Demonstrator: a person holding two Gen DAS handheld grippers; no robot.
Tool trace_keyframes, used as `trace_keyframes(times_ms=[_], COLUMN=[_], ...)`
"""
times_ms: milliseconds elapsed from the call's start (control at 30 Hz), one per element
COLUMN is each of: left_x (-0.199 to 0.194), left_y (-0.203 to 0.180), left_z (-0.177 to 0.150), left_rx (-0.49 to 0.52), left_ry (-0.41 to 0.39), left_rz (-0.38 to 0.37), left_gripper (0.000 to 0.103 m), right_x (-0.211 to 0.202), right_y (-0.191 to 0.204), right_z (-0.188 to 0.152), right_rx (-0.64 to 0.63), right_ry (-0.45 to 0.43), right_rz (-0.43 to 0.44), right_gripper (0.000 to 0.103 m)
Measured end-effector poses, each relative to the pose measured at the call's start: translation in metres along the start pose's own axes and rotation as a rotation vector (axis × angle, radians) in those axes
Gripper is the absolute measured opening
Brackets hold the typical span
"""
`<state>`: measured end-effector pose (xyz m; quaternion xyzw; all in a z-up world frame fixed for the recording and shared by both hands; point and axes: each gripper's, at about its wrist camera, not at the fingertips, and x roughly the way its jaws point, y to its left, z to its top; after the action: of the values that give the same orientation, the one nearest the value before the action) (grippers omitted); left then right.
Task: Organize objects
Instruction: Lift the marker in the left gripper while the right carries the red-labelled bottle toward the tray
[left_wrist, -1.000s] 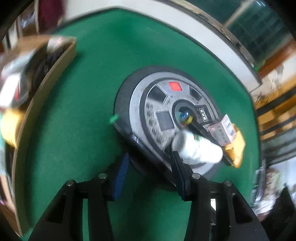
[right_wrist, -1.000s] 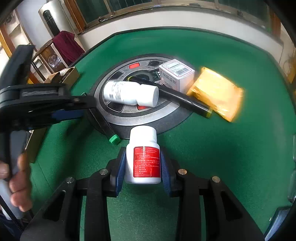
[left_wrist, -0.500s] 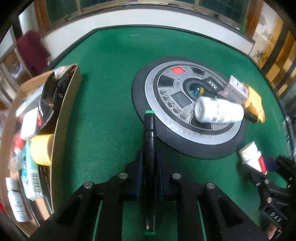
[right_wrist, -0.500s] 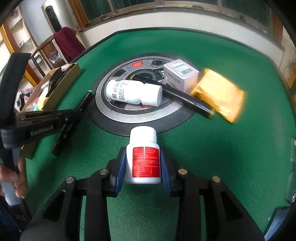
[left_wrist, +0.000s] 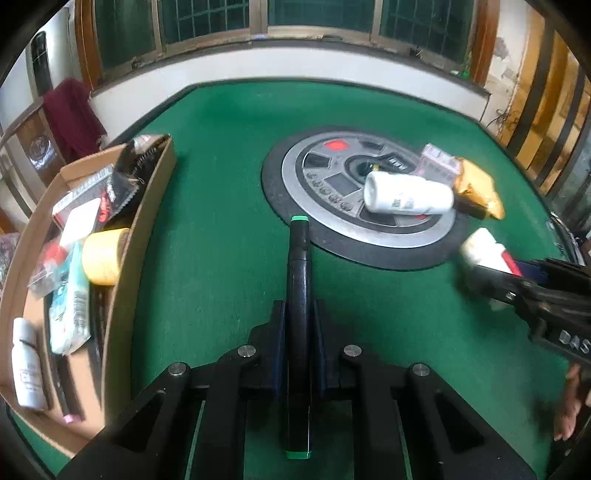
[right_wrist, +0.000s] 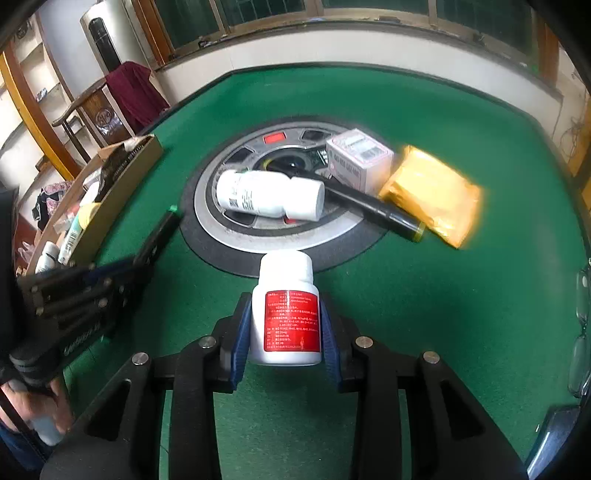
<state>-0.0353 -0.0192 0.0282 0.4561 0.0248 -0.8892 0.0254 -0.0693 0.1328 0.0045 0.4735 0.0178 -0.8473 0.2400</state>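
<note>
My left gripper (left_wrist: 299, 314) is shut on a black marker with green ends (left_wrist: 299, 280), held above the green table; it also shows in the right wrist view (right_wrist: 157, 236). My right gripper (right_wrist: 284, 321) is shut on a white pill bottle with a red label (right_wrist: 290, 314), seen at the right of the left wrist view (left_wrist: 487, 251). A cardboard box (left_wrist: 147, 206) with several items stands at the left. On the round console (right_wrist: 236, 236) lie a white bottle (right_wrist: 269, 195), a second black marker (right_wrist: 373, 210) and a white carton (right_wrist: 360, 158). A yellow packet (right_wrist: 436, 195) lies beside them.
The table is green felt with a raised rim (left_wrist: 332, 62) and windows behind. A dark red cloth hangs on a chair (right_wrist: 129, 92) at the far left. Glasses (right_wrist: 580, 332) lie at the table's right edge.
My left gripper closed on the green-ended marker, lifted it off the console's edge and drew back toward the box side. My right gripper kept hold of the red-label bottle.
</note>
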Motion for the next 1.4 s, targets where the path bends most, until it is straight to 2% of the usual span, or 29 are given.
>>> trace_keyframes(times_ms=[200,333,533,867,1400], left_x=[-0.033,-0.048,-0.056,-0.073,-0.088], left_y=[-0.008,-0.010,-0.005,0.012,0.035], left_z=[-0.010,-0.014,-0.016,-0.015,-0.019], left_rx=[0.052,0.083,0.090,0.060,0.019], left_ry=[-0.118,-0.167,-0.211,-0.265,-0.304], left_rz=[0.062,0.109,0.137,0.140,0.151], left_gripper=[0.012,0.012,0.012,0.012,0.012], right_x=[-0.002,-0.005,-0.006,-0.008,-0.007], right_y=[0.012,0.024,0.042,0.063,0.107], right_z=[-0.001,-0.003,-0.006,-0.012,-0.011], right_rx=[-0.016,-0.038,-0.065,-0.069,-0.094], right_ry=[-0.014,-0.024,-0.031,-0.027,-0.031], right_rz=[0.032,0.053,0.065,0.101,0.161], right_gripper=[0.031,0.031,0.031,0.032,0.032])
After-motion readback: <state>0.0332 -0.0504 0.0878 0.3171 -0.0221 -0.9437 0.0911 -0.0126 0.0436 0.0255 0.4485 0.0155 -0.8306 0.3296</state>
